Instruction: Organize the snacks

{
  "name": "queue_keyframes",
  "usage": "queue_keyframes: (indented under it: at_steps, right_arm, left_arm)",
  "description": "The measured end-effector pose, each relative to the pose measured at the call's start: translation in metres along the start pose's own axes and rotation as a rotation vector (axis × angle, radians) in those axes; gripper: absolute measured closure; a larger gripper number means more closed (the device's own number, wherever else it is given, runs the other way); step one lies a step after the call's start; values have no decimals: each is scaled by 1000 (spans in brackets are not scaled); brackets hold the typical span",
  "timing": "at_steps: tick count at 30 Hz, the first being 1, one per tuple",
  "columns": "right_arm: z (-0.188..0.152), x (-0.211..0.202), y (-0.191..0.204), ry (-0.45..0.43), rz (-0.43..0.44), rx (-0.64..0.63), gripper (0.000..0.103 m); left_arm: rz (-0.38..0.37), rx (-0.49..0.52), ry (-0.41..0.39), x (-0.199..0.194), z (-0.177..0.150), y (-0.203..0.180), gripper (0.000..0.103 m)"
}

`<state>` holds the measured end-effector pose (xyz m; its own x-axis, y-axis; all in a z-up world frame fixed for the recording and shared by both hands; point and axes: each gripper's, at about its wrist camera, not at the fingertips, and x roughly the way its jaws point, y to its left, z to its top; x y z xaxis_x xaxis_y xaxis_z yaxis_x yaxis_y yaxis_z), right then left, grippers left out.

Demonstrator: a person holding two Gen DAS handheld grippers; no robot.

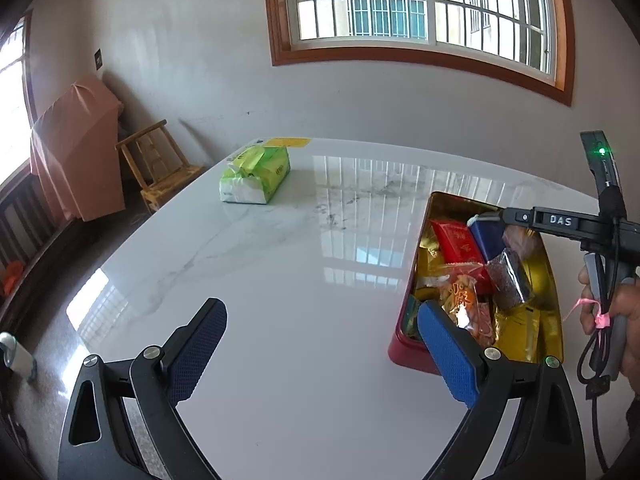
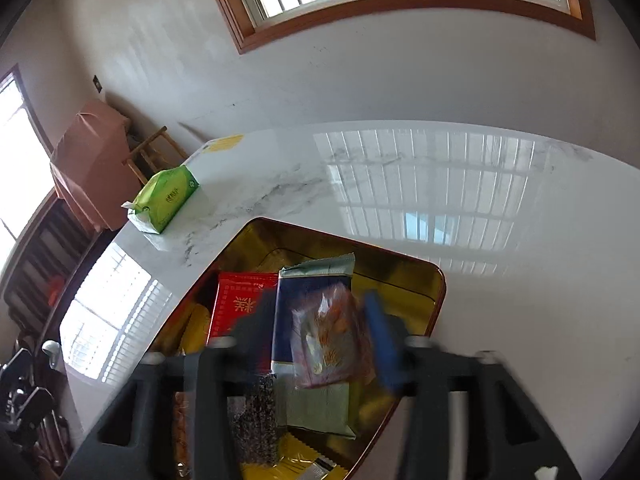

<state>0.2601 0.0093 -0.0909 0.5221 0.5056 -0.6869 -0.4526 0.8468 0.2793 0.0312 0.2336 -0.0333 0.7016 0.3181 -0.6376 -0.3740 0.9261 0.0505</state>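
A red tin with a gold inside (image 1: 406,356) sits on the white marble table and holds several snack packets. It also shows in the right wrist view (image 2: 439,280). My left gripper (image 1: 320,344) is open and empty, low over the table just left of the tin. My right gripper (image 2: 320,332) hovers over the tin, its jaws on either side of a clear packet of orange snacks (image 2: 332,340). This view is blurred, so the grip is unclear. Under it lie a blue packet (image 2: 304,304) and a red packet (image 2: 240,304). The right gripper (image 1: 520,218) also shows above the tin in the left wrist view.
A green tissue pack (image 1: 256,176) lies at the table's far left, also in the right wrist view (image 2: 166,200). A wooden chair (image 1: 160,168) and a pink-covered object (image 1: 76,148) stand beyond the table's left edge. A wall with a window is behind.
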Motion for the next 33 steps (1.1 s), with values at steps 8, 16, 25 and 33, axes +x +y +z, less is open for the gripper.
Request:
queue_keyframes:
  at_steps: [8,16,25,33]
  right_arm:
    - [-18,-89,6,-220,62,-19,25]
    - [-84,-168,67,-390,-149,-206,21]
    - [-107,-239,88,-536,-179,-209,14]
    - [-127,-279,104,-611,-194,-224,11]
  left_arm:
    - [-56,-4,13,0,3,-8,7]
    - [-165,-2,-155,-60,22,-27,7]
    - [-244,34,-331,-147,26,-32,0]
    - [-302,57,-279,-172,18,-36,0]
